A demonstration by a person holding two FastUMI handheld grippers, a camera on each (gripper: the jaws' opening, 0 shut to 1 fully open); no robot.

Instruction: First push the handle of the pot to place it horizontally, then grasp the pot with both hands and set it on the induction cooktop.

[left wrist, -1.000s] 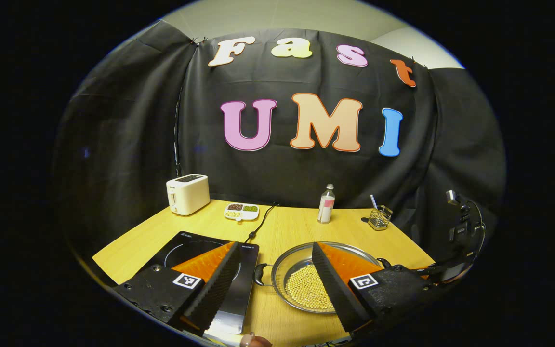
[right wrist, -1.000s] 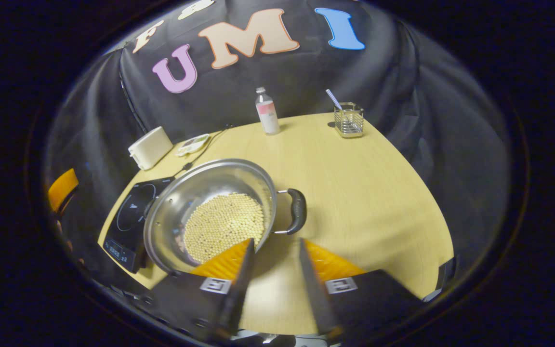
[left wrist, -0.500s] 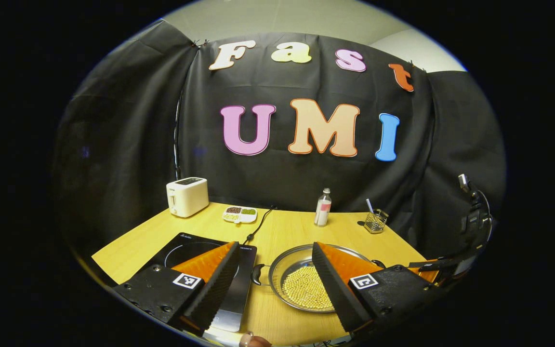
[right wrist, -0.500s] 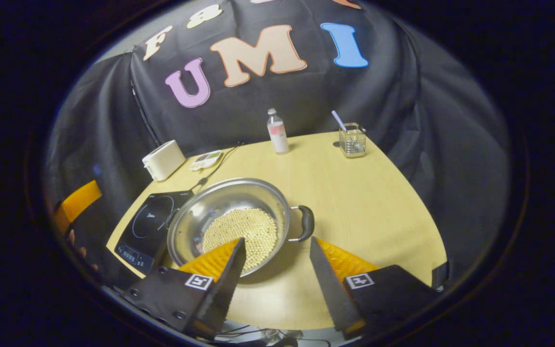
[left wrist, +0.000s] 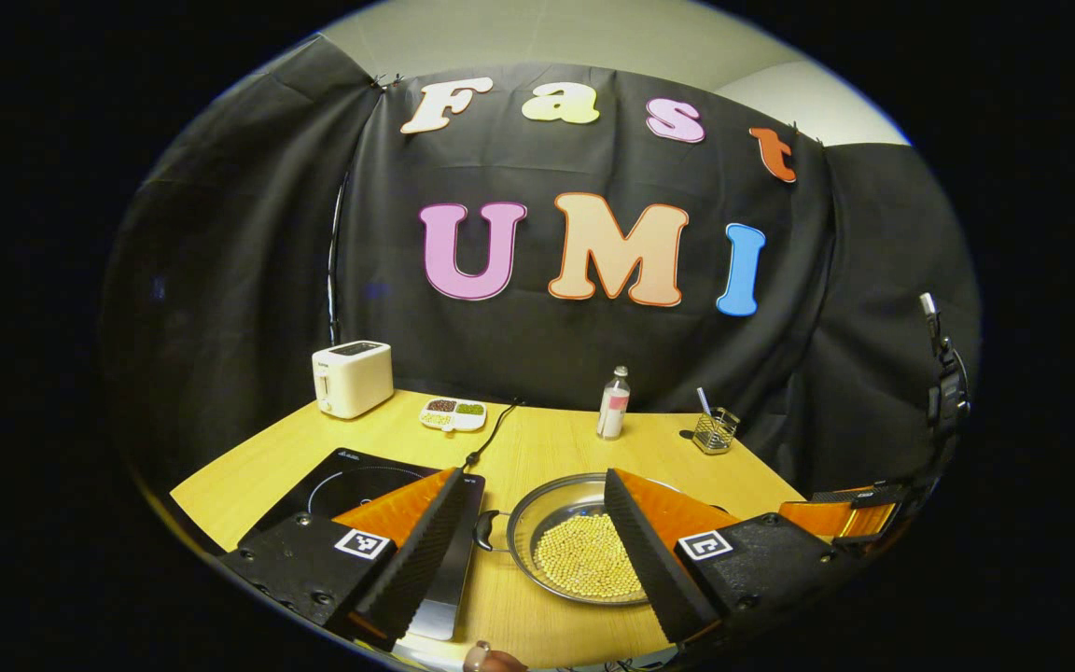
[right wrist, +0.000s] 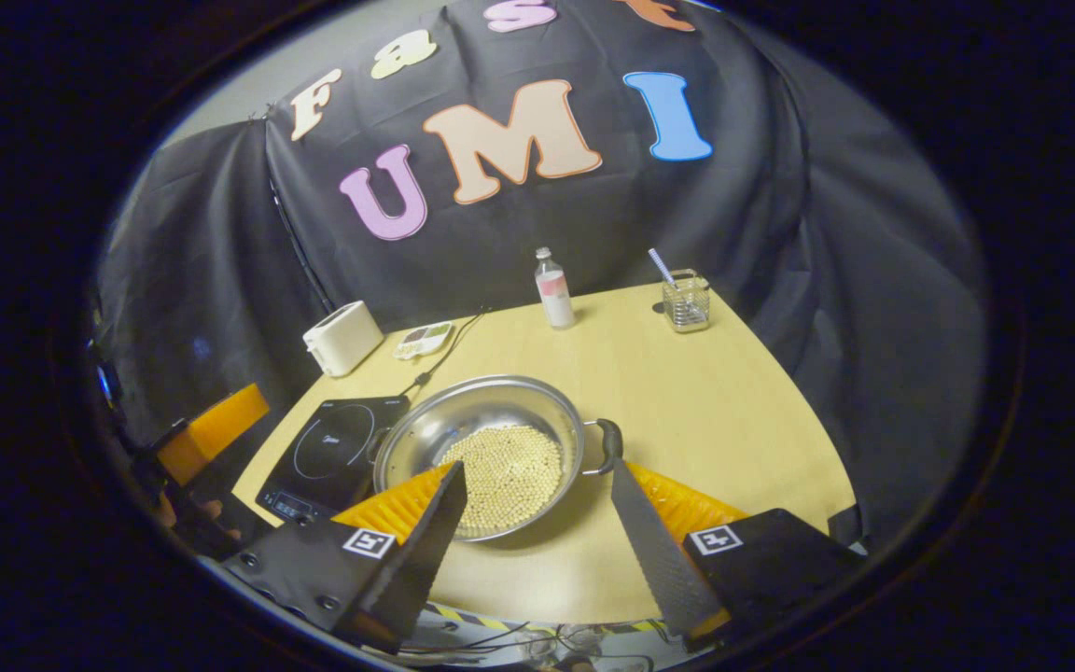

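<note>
In the left gripper view, the left tongs [left wrist: 531, 541] hung above the near edge of the tabletop [left wrist: 556, 443] with their fingers spread wide and nothing between them. The pot [left wrist: 556, 523] sat on the tabletop just ahead of them, mostly behind the right-hand finger, with a layer of pale yellow beads [left wrist: 584, 560] in its bottom and its dark handle [left wrist: 481, 530] sticking out toward the induction cooktop [left wrist: 351, 481]. The cooktop lay flat behind the left-hand finger, beside the pot and not under it. Farther ahead, along the back of the tabletop, stood a white toaster [left wrist: 351, 378], a small divided dish [left wrist: 453, 413], a bottle [left wrist: 611, 403] and a wire holder [left wrist: 715, 429]. Off to the right of these tongs, the right tongs [left wrist: 841, 516] showed at the tabletop's edge. In the right gripper view, the right tongs [right wrist: 537, 541] were also released, fingers wide apart and gripping nothing, held above the near edge of the tabletop [right wrist: 705, 401]. The pot [right wrist: 463, 425] rested just ahead of them, its beads [right wrist: 509, 471] partly behind the left-hand finger and its other handle [right wrist: 608, 446] lying just ahead of the right-hand finger without touching it. The induction cooktop [right wrist: 323, 448] lay left of the pot. The toaster [right wrist: 343, 338], bottle [right wrist: 553, 289] and wire holder [right wrist: 686, 301] stood well ahead, and the left tongs [right wrist: 211, 431] showed far to the left.
</note>
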